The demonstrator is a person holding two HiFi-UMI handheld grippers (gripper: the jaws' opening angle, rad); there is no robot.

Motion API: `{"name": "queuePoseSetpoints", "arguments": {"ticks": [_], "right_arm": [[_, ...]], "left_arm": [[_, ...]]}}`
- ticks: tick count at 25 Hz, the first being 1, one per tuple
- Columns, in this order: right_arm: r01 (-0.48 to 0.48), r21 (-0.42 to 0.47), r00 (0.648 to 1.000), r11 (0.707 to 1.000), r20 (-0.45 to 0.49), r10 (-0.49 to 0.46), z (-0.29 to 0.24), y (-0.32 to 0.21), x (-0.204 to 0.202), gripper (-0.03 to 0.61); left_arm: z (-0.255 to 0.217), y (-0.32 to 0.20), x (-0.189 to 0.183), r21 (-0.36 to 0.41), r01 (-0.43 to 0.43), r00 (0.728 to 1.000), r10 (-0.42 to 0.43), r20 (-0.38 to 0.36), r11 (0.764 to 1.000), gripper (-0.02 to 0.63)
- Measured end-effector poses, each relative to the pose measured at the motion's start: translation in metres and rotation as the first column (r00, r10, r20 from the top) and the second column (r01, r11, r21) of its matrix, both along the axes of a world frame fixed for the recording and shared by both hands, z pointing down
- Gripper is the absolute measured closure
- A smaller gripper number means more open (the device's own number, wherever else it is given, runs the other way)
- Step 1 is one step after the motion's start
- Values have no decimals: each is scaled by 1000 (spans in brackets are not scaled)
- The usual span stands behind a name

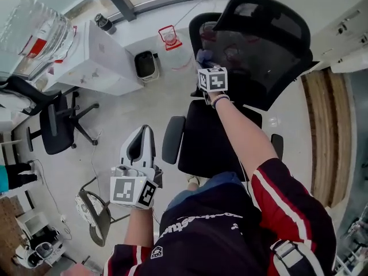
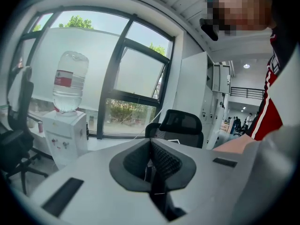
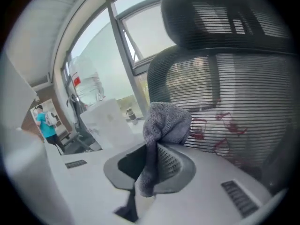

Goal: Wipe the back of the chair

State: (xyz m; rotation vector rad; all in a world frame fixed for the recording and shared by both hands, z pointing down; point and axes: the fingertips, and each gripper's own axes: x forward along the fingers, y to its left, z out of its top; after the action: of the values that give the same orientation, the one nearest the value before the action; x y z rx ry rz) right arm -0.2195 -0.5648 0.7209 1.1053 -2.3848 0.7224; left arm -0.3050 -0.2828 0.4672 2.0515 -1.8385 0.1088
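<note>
No print is legible: the red bottle label (image 2: 63,78) and the shirt lettering (image 1: 201,222) are too blurred.

The head view looked steeply down onto the chair (image 1: 264,62). Both gripper views faced it, the right much nearer.

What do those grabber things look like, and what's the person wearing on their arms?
The left gripper and right gripper are pale grey shells with black ridged pads inside. Each carries a cube with black-and-white square markers. The sleeves are dark with red and white stripes.
</note>
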Motion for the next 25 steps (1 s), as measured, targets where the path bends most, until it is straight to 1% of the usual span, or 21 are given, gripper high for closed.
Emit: {"name": "queuePoseSetpoints", "arguments": {"ticks": [3, 5, 7, 10, 14, 19, 22, 25], "right_arm": [[43, 6, 999, 999, 11, -43, -3, 9, -21, 517], [44, 12, 999, 999, 19, -44, -7, 12, -21, 517], [29, 22, 999, 999, 30, -30, -13, 15, -12, 517], [-6, 43, 998, 999, 59, 3, -30, 23, 14, 517], [-44, 75, 996, 996, 84, 38, -55, 44, 62, 517], [-105, 112, 993, 988, 71, 98, -76, 68, 134, 517], [-193, 116, 981, 974, 55, 188, -74, 80, 192, 517], [-286, 95, 958, 954, 42, 283, -65, 94, 249, 517]], "left_arm": [[0, 10, -12, -1, 27, 1000, -27, -2, 1000, 591], [0, 12, -15, 3, 33, 999, -33, -8, 999, 591], [-2, 10, -13, 14, 21, 1000, -21, -12, 1000, 591], [-5, 2, 3, 35, -25, 999, 26, -20, 999, 591], [-12, -13, 38, 61, -104, 994, 106, -28, 993, 591], [-20, -29, 88, 80, -208, 977, 210, -18, 975, 591], [-22, -41, 122, 99, -294, 954, 298, -26, 951, 591], [-27, -45, 158, 110, -369, 927, 373, -26, 923, 591]]}}
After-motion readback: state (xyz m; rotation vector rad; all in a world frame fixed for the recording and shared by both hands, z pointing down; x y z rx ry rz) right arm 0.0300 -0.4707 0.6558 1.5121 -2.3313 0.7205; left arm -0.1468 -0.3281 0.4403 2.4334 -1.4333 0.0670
